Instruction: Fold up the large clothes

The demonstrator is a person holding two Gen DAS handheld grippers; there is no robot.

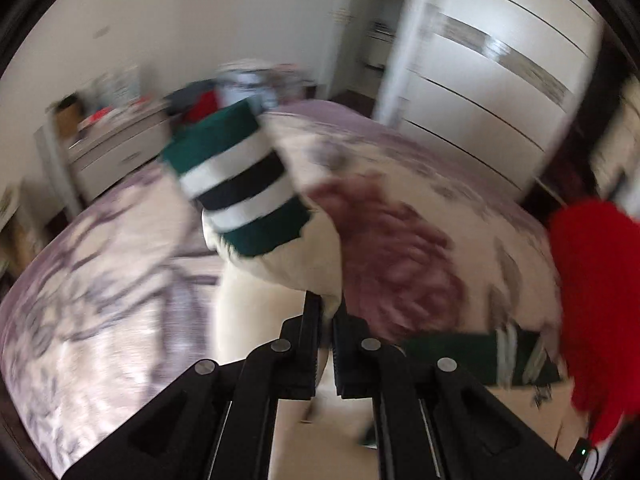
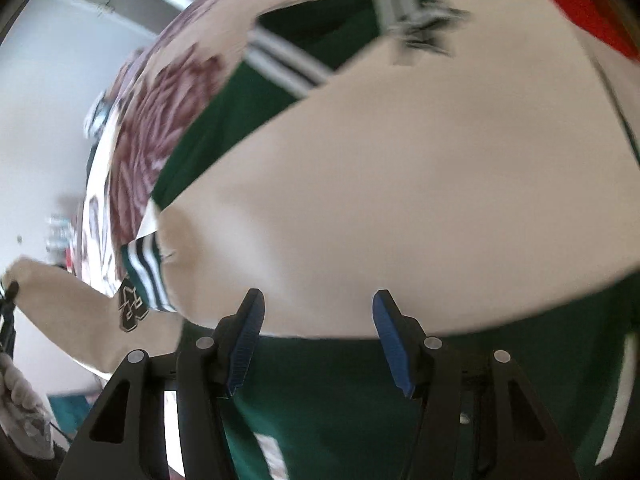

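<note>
A cream jacket with green, white and black striped trim lies on a floral bedspread (image 1: 100, 280). My left gripper (image 1: 326, 308) is shut on the cream fabric of a sleeve (image 1: 288, 264), held up so its striped cuff (image 1: 236, 180) hangs in the air. In the right wrist view the jacket body (image 2: 400, 184) fills the frame, with its green hem band (image 2: 340, 392) under my right gripper (image 2: 318, 300), which is open with blue pads (image 2: 390, 336) just above the cloth. The left gripper with the sleeve also shows at that view's far left (image 2: 10, 292).
A red garment (image 1: 596, 300) lies at the bed's right edge. A white wardrobe (image 1: 492, 80) stands behind the bed, a cluttered white dresser (image 1: 108, 148) to the left. More clothes are piled at the bed's far end (image 1: 240, 88).
</note>
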